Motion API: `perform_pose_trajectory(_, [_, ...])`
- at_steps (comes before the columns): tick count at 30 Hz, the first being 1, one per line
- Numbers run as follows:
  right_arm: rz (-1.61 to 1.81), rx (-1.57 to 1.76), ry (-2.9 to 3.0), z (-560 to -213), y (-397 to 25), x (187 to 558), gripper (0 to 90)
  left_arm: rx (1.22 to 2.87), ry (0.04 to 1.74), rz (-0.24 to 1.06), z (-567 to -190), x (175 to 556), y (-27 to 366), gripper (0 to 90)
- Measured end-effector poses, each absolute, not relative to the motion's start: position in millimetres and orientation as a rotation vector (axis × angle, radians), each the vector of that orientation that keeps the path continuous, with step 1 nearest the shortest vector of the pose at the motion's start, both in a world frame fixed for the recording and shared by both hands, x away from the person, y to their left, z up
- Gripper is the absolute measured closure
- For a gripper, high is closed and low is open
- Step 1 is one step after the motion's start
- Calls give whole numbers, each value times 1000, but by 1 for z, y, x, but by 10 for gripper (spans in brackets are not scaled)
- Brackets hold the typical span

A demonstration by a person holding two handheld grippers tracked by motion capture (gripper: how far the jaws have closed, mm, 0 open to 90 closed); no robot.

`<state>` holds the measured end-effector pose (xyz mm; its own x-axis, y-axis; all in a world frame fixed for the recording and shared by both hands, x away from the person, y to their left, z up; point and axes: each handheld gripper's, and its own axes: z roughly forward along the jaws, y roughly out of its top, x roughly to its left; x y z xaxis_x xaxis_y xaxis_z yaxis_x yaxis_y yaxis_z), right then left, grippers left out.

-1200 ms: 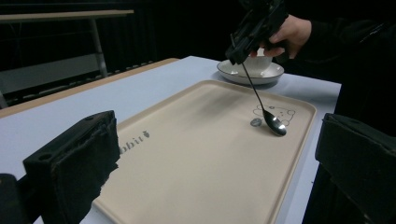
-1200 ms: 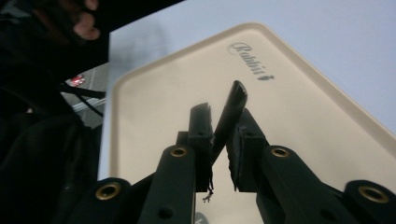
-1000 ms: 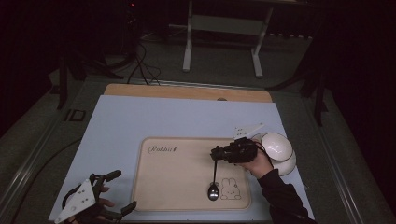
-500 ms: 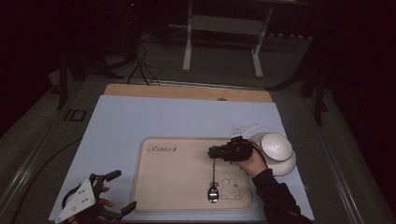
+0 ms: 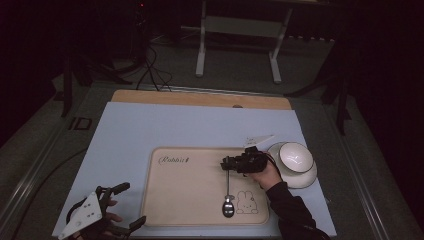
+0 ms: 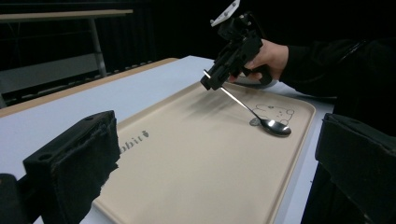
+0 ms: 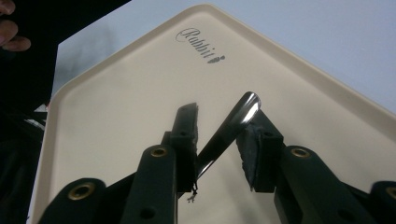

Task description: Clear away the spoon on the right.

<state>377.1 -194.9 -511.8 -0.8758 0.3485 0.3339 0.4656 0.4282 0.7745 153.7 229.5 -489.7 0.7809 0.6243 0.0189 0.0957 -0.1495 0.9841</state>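
Observation:
A metal spoon (image 5: 228, 206) lies with its bowl on the beige "Rabbit" tray (image 5: 190, 200) beside the rabbit drawing, handle raised. My right gripper (image 5: 225, 163) hovers over the tray's right part with the handle end between its jaws. In the right gripper view the jaws stand apart and the spoon handle (image 7: 233, 123) crosses the gap slantwise, leaning on the right pad (image 7: 254, 144). From the left gripper view the spoon (image 6: 275, 127) slopes up into the right gripper (image 6: 208, 81). My left gripper (image 5: 131, 203) rests open at the near left table corner, its jaws wide with nothing between them.
A white bowl (image 5: 295, 157) sits on a white plate (image 5: 302, 180) just right of the tray, close behind the right hand. The pale blue table top (image 5: 150, 130) ends in a wooden strip (image 5: 200, 97) at the far edge. A metal stand (image 5: 237, 30) is on the floor beyond.
The right gripper has shifted left over the tray, swinging the raised handle with it. The spoon's bowl has stayed by the rabbit drawing. The left gripper has not moved.

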Motion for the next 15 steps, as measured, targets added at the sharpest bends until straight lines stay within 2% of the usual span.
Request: perform_pose_trajectory(15, [-1385, -889, -2539, -529, -194, 386, 687, 1684, 567, 503, -490, 153, 229, 0])
